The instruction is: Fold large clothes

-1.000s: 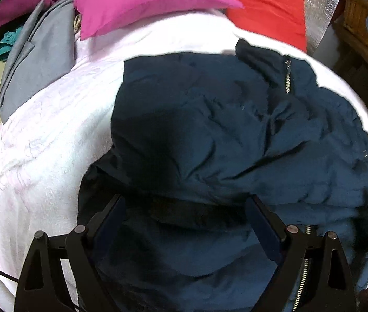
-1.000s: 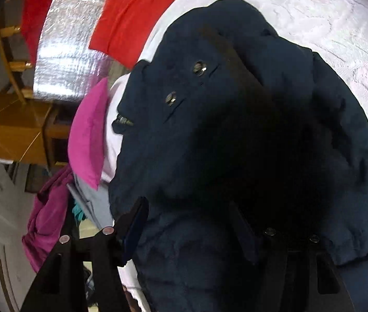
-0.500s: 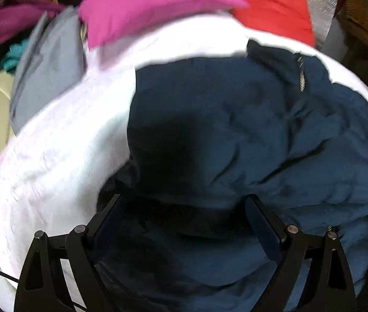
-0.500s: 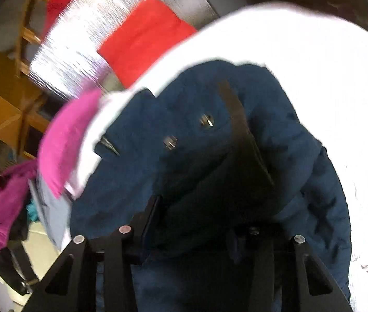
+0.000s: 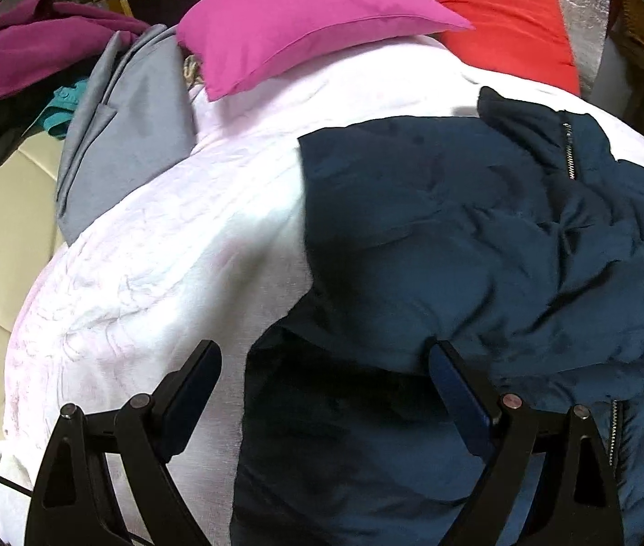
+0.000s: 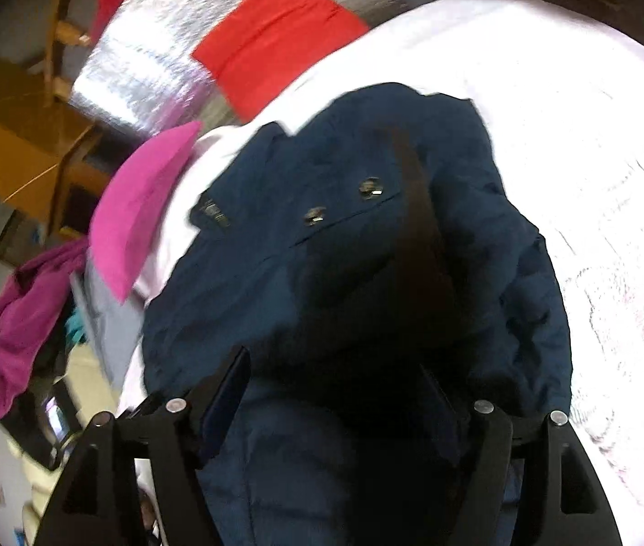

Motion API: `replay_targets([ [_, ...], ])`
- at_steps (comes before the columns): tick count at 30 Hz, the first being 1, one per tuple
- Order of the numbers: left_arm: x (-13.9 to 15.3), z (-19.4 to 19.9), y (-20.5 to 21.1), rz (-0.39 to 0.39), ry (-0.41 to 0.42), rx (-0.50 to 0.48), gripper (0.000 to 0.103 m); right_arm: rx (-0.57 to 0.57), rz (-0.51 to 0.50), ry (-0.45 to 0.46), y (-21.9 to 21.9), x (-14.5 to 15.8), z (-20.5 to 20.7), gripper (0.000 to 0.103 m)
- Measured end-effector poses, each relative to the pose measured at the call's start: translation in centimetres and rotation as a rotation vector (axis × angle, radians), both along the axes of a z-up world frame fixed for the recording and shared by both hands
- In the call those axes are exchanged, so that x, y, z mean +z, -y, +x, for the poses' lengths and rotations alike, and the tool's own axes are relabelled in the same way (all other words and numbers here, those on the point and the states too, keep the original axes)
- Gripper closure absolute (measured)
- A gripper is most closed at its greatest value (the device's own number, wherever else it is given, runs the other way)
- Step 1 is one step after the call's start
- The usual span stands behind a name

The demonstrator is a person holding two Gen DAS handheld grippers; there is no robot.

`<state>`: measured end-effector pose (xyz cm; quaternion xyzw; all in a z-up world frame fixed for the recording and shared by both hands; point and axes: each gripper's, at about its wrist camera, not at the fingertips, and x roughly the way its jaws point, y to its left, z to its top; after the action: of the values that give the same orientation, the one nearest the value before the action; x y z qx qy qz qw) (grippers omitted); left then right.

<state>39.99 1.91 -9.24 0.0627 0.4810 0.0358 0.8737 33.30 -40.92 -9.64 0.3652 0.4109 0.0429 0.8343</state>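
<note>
A navy padded jacket (image 5: 481, 245) lies rumpled on a white quilted bedspread (image 5: 149, 273), collar and zip at the far end, body running toward the near edge. Its long axis thus runs near to far, roughly in line with both tools.

The left gripper (image 5: 322, 391) has its jaws spread wide and grasps nothing. Its right finger sits at the edge of a raised fold of jacket; its left finger is over bare bedspread. The jacket therefore lies ahead and to the right of this tool, with the garment's left edge passing between the fingers.

The right gripper (image 6: 335, 391) is likewise spread and empty, poised directly over the jacket's near portion, the two snap buttons (image 6: 342, 202) ahead of it. Whether its fingers touch the fabric cannot be determined; the area is in deep shadow.

Judgement: the right gripper is better centred on the garment; the left commands the side edge, the likely grasp for a lengthwise fold.

A pink pillow (image 5: 304, 27) lies at the far left and a grey garment (image 5: 126, 127) at the left edge of the bedspread.
</note>
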Motion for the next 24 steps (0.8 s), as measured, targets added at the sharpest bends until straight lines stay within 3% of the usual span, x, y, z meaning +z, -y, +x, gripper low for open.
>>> replay_targets([
  [6,-0.4,0.1,0.2,0.025,-0.018,-0.003,0.01,-0.056,-0.122,0.104,-0.2,1.6,0.1,0.026],
  [10,-0.7,0.2,1.4,0.061,-0.02,-0.022,0.01,-0.057,-0.199,0.048,-0.8,0.4,2.1,0.026],
  [13,0.1,0.0,1.4,0.046,0.006,-0.025,0.01,-0.027,-0.251,0.005,-1.7,-0.7,3.5,0.025],
  [16,0.8,0.0,1.4,0.037,0.038,-0.027,0.01,-0.027,-0.239,0.009,-1.8,-0.9,3.8,0.025],
  [18,0.2,0.5,1.6,0.069,0.019,-0.022,0.01,-0.032,-0.224,0.03,-1.7,-0.8,3.6,0.025],
  [21,-1.1,1.1,1.7,0.063,-0.029,-0.025,0.009,-0.033,-0.223,-0.009,-1.9,-1.9,4.3,0.025],
  [24,-0.5,0.8,1.9,0.07,-0.015,-0.038,0.01,-0.038,-0.224,0.003,-2.0,-1.5,4.1,0.025],
])
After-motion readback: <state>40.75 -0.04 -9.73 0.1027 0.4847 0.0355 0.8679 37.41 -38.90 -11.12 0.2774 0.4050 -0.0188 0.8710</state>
